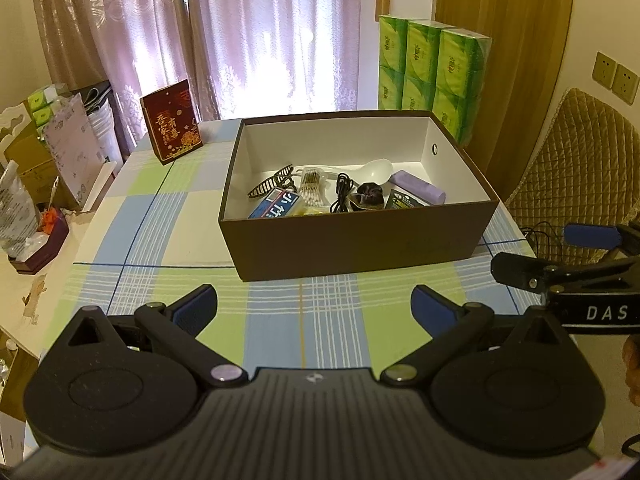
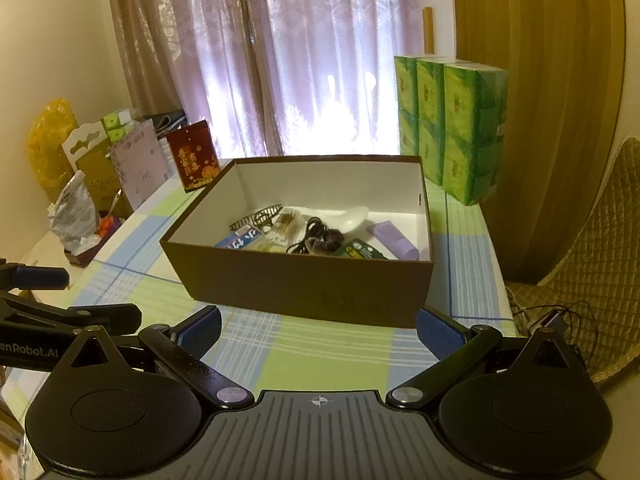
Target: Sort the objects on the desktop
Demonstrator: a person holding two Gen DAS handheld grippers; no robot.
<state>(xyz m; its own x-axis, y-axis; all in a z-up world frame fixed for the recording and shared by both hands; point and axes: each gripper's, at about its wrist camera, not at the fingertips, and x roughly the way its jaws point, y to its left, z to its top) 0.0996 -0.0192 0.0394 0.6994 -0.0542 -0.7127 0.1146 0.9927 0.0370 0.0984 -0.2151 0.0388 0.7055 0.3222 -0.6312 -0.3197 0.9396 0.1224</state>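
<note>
Hovering left gripper [image 1: 314, 308], right gripper [image 2: 318, 332], both spread, box [image 1: 360, 240] just ahead

Both claws hovered side by side, level and pointing forward. The left claw [image 1: 314, 306] gaped wide and empty; the right claw [image 2: 319, 330] likewise.

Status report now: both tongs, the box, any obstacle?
Left tongs open, empty. Right tongs open, empty. Brown box holds the small items. Tablecloth before it bare.
</note>
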